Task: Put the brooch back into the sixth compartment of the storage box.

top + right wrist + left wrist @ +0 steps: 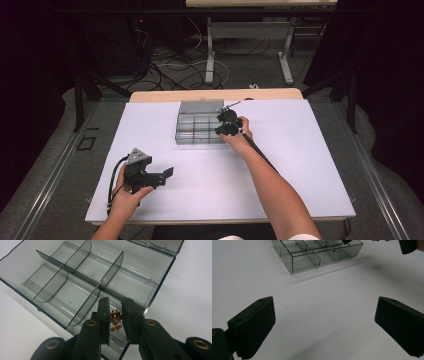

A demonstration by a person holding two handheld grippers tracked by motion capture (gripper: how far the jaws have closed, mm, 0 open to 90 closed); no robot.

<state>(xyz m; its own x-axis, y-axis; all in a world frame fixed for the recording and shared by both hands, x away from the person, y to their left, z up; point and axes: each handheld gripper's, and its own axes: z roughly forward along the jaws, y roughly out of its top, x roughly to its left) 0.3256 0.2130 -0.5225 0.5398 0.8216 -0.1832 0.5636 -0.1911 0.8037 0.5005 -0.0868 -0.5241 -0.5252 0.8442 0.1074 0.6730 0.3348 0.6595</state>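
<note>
Lab: floor cables [170,70], dark curtains [385,75]

So the organizer box [140,277] is see-through smoky grey plastic, dividers the same tint. The little piece [115,318] between the jaws of the right gripper [115,322] is shiny gold with an orange glint. Both grippers are matte black; the left gripper [324,325] has finely ribbed pads, and brassy rings sit around the right one's screw holes. Plain white table sheet [280,170], light wood edge at the far side.
</note>
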